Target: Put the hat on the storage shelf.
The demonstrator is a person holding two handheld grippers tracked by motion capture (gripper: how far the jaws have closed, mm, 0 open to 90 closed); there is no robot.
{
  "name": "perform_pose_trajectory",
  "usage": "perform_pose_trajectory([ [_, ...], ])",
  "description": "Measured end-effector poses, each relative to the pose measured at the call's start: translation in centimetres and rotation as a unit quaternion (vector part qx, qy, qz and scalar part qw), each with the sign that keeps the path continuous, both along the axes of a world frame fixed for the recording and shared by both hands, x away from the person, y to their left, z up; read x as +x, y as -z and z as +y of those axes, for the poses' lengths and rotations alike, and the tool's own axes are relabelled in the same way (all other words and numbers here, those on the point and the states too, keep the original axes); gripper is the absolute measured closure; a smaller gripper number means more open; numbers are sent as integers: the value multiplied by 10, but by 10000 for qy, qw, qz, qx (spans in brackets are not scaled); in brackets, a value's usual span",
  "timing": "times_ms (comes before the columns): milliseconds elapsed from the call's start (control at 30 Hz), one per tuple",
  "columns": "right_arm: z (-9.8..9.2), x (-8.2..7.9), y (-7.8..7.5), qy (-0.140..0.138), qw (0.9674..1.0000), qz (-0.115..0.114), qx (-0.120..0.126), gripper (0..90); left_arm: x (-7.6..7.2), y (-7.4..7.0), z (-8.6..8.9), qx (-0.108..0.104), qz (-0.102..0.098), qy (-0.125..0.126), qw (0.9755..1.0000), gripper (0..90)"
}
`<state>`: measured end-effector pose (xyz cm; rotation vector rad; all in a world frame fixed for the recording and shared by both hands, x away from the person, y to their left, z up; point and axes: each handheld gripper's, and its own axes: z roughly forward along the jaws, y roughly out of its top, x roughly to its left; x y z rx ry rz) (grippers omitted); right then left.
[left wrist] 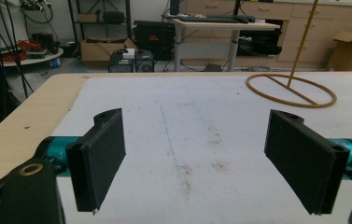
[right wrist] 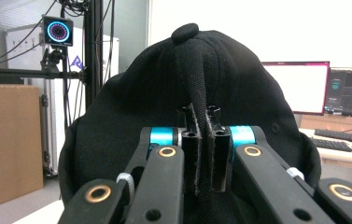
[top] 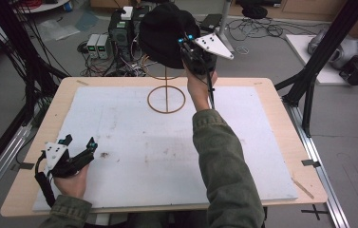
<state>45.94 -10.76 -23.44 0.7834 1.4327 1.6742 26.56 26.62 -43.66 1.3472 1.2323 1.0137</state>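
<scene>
A black cap [top: 164, 33] sits atop a thin wooden stand whose ring base [top: 166, 99] rests on the white mat at the table's far middle. My right gripper [top: 191, 47] is raised at the cap's right side and is shut on a pinched fold of its fabric [right wrist: 198, 88]. In the right gripper view the jaws are nearly closed with the fold rising between them. My left gripper [top: 79, 146] lies low at the table's near left, open, with nothing between its pads [left wrist: 103, 156]. The stand's base [left wrist: 291, 91] lies far ahead of it to the right.
A white mat [top: 134, 142] covers most of the wooden table [top: 53, 109]. Black frame posts [top: 326, 42] stand at the right, and cables and electronics boxes [top: 105, 42] lie on the floor beyond the far edge.
</scene>
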Motion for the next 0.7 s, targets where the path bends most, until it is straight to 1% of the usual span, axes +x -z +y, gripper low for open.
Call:
perform_pose_trajectory([
  [67,1,1,0,-2,10000,-8,17,876,0,0,0,4,-2,8,10000,206],
  [100,3,7,1,42,10000,11,43,876,0,0,-1,5,-24,17,10000,206],
  [133,3,7,1,42,10000,11,43,876,0,0,-1,24,-6,27,10000,206],
  [167,5,15,4,90,9999,65,43,876,0,0,-1,22,-4,33,10000,206],
  [200,5,15,4,90,9999,65,43,876,0,0,-1,19,-6,31,10000,206],
  [233,7,21,7,131,9998,117,25,876,0,0,-1,17,-8,23,10000,206],
  [300,8,25,10,163,9997,186,-12,876,0,1,0,-10,-20,2,10000,206],
  [333,8,25,10,163,9997,186,-12,876,1,1,0,-5,-31,1,10000,206],
  [367,10,30,15,131,9994,308,-44,876,1,1,0,-7,-17,-5,10000,206],
  [400,10,30,15,131,9994,308,-44,876,1,1,1,-7,-10,-8,10000,206],
  [467,13,33,18,95,9992,384,-80,876,1,1,1,-4,-11,-6,10000,206],
  [500,15,34,20,34,9990,437,-91,876,1,1,0,-6,-26,-10,10000,206],
  [533,15,34,20,34,9990,437,-91,876,1,1,1,-2,-27,-8,10000,206],
  [567,17,34,22,1,9986,526,-92,875,1,1,1,0,-33,-16,10000,206],
  [600,17,34,22,1,9986,526,-92,875,1,1,1,-13,-32,-15,10000,206],
  [633,19,33,23,-8,9983,555,-167,876,0,0,1,-12,-35,-29,10000,206],
  [700,20,32,23,8,9982,559,-195,876,0,0,1,18,-49,-33,10000,206],
])
